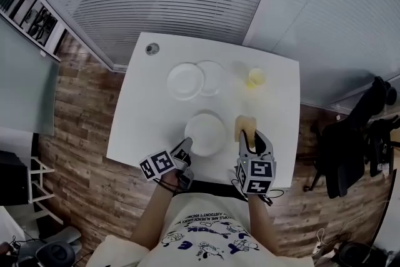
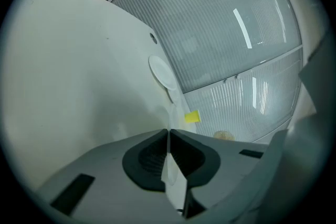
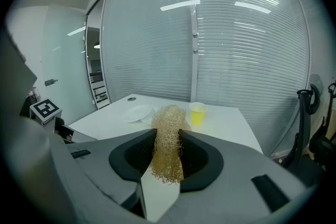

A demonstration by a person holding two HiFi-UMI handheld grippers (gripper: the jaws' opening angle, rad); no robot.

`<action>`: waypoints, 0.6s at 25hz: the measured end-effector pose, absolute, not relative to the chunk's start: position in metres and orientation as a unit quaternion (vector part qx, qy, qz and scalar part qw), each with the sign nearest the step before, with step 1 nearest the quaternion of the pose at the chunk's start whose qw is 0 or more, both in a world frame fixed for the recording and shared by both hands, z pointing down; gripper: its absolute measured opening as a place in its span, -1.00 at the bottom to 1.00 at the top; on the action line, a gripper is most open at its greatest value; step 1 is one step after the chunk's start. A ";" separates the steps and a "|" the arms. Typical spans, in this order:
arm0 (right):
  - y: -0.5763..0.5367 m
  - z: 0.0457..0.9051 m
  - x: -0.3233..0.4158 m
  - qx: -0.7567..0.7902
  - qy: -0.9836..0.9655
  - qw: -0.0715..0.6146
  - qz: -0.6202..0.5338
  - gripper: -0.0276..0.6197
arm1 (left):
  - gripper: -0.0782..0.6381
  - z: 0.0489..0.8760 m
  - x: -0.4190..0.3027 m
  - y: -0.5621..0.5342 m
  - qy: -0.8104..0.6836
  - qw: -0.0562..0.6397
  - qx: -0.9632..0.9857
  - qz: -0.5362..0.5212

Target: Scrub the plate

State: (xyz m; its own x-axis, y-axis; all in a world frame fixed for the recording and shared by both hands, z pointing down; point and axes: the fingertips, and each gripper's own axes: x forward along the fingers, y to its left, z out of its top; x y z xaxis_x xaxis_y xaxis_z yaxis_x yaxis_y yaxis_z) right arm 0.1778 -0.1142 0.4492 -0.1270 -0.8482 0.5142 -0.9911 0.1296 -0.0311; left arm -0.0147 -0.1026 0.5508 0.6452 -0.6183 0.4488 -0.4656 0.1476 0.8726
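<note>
- Left gripper (image 1: 186,148) is clamped shut on the plate (image 1: 205,133), pinching its near-left rim. In the left gripper view the rim shows as a thin white sliver between the pads.
- Right gripper (image 1: 255,142) is closed about halfway on the scrubber (image 1: 245,127), with the straw-coloured tuft poking out past the tips.
- What matters: the plate sits just left of the scrubber, beside it but not under it. The right hand is the one to scrub, and I judge it needs to go left and down onto the plate's face.
- The plate is round, so any stroke direction works. Away from my left jaws seems safest.
- Edges: the table (image 1: 144,128) ends close behind the plate on my side.
- There's open room beyond it, before the spare plates (image 1: 185,81) and the cup (image 1: 256,78), which are well apart from my grippers.
</note>
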 end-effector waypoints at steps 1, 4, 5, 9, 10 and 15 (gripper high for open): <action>-0.113 0.452 0.179 0.633 -0.725 0.192 0.191 -0.56 | -0.68 0.553 -0.014 -0.102 -0.418 0.634 0.648 -0.057; -0.111 0.458 0.183 0.635 -0.721 0.192 0.201 -0.56 | -0.68 0.557 -0.013 -0.100 -0.419 0.637 0.645 -0.051; -0.111 0.459 0.184 0.635 -0.720 0.191 0.204 -0.56 | -0.68 0.558 -0.013 -0.100 -0.420 0.637 0.644 -0.049; -0.111 0.461 0.183 0.634 -0.720 0.188 0.209 -0.56 | -0.68 0.564 -0.016 -0.102 -0.429 0.637 0.639 -0.038; -0.112 0.462 0.183 0.633 -0.721 0.188 0.209 -0.56 | -0.68 0.566 -0.017 -0.103 -0.433 0.637 0.637 -0.035; -0.113 0.465 0.181 0.630 -0.722 0.192 0.212 -0.56 | -0.65 0.574 -0.019 -0.103 -0.446 0.639 0.626 -0.015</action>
State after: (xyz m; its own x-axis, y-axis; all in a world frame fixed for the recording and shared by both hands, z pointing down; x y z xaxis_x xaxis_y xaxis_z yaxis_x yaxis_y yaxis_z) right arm 0.1811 -0.1126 0.4653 -0.1337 -0.8284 0.5440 -0.9910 0.1174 -0.0648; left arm -0.0189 -0.1031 0.5745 0.6009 -0.5776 0.5525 -0.5399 0.2164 0.8134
